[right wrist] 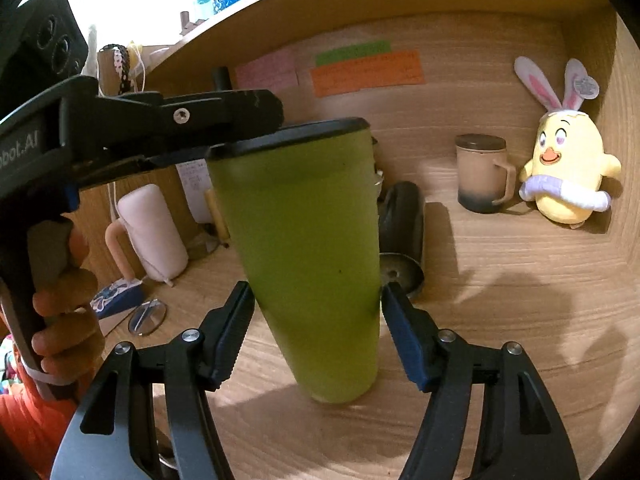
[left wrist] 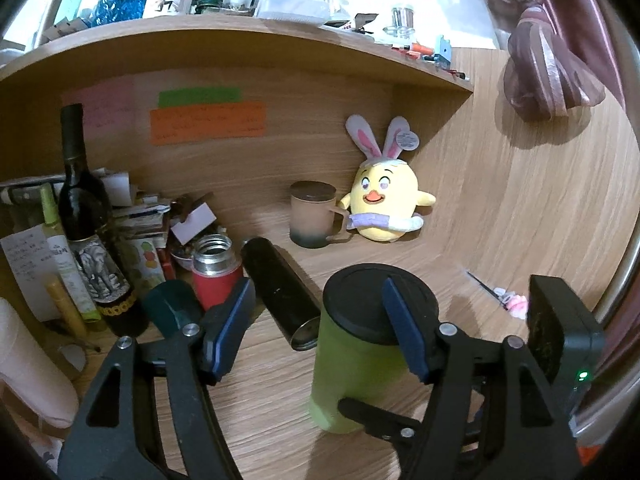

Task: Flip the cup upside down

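Green cup (right wrist: 308,248) upright on table (right wrist: 500,320), flanked by wide-open right hand-held gripper (right wrist: 316,312) for gripping; left hand-held gripper (left wrist: 316,308) open beside lid (left wrist: 360,300), steadying.

Warm dim light, blown-out top, fisheye-warped edges

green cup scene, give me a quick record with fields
cup: green cup, black lid on, standing upright on the wooden desk, not yet flipped
left gripper: open, right finger over the lid, left finger off to the side
right gripper: open, fingers either side of the cup's lower body
behind cup: black flask lying on its side
back right: lidded mug beside chick plush
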The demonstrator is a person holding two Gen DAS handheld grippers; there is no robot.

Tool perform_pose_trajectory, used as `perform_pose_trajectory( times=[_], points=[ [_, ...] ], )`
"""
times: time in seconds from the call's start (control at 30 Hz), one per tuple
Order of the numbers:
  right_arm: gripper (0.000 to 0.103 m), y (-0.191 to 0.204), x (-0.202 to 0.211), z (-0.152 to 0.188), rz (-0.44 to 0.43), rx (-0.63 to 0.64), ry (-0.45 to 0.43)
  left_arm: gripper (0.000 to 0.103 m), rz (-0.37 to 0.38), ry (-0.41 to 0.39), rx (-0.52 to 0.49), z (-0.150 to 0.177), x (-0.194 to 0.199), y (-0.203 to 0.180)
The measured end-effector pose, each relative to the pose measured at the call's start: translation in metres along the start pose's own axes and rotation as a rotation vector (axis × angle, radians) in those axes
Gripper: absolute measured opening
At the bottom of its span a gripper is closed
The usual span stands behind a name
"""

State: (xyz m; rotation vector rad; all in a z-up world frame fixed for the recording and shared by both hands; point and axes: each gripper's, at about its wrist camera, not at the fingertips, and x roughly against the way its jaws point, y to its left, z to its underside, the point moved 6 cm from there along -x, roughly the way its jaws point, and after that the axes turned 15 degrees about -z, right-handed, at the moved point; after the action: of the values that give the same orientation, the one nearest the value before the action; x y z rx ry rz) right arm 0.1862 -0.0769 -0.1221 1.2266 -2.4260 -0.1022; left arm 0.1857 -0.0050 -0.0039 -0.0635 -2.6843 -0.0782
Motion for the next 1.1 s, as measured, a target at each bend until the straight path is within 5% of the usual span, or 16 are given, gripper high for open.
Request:
perform_pose_trajectory(
  times=[0.37, 0.7, 1.1],
  points=[
    [0.078, 0.009, 0.053, -0.011, 0.046, 0.024, -0.092, 0.076, -0.04, -0.015, -0.012, 0.002, 0.022, 0.004],
    [0.103, 0.025, 0.113, -0.025, 0.143, 0.078, -0.213, 0.097, -0.143, -0.117, 0.041, 0.02, 0.083, 0.014],
    [0.103, 0.039, 0.148, -0.021, 0.19, 0.083, -0.279, 0.103, -0.255, -0.18, 0.07, 0.051, 0.122, 0.005]
  ],
)
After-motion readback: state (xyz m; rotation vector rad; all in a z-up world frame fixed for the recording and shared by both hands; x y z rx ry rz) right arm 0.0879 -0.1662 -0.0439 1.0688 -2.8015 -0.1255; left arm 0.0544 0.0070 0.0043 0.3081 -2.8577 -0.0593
